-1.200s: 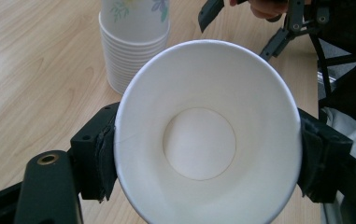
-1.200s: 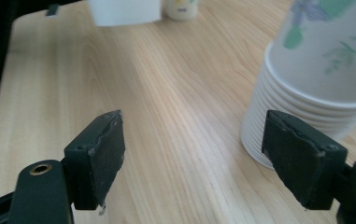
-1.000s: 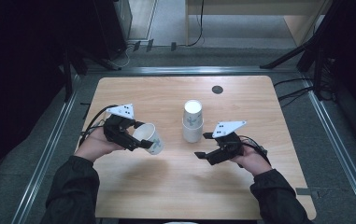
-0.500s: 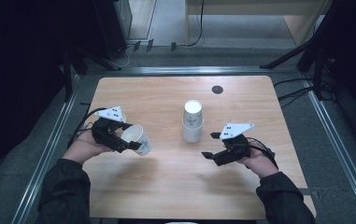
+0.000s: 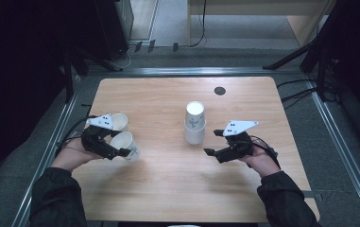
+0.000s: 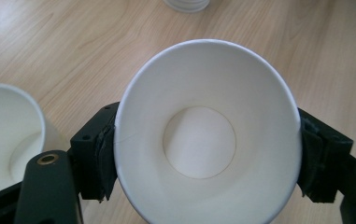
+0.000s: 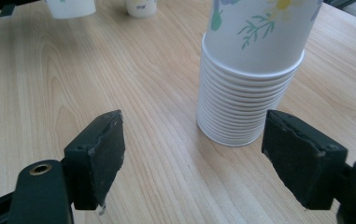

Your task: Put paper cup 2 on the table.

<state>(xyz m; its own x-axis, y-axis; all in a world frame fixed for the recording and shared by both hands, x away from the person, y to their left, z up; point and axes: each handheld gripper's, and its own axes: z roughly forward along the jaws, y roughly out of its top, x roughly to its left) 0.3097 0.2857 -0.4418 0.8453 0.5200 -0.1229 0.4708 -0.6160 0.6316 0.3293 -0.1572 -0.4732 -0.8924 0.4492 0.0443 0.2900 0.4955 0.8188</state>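
Pale wooden table (image 5: 168,198) under a dim room, dark floor and cables around it.

Left gripper (image 5: 121,152) pinching a paper cup (image 5: 125,145) by its sides, rim squeezed slightly oval in the left gripper view (image 6: 208,135), mouth turned toward the camera, tilted on its side above the table's left edge. Carried leftward and a little lower over the last second, away from the inverted cup stack (image 5: 195,123) at centre, now just beside a second loose cup (image 5: 119,121) standing upright on the left. Probably one cup freshly peeled off the stack and about to be set down next to the first.

Right gripper (image 5: 211,142) spread wide and empty, pads clear of everything, parked close to the stack's base (image 7: 245,112) on its right, hardly shifted. Likely waiting to steady or take the next cup.
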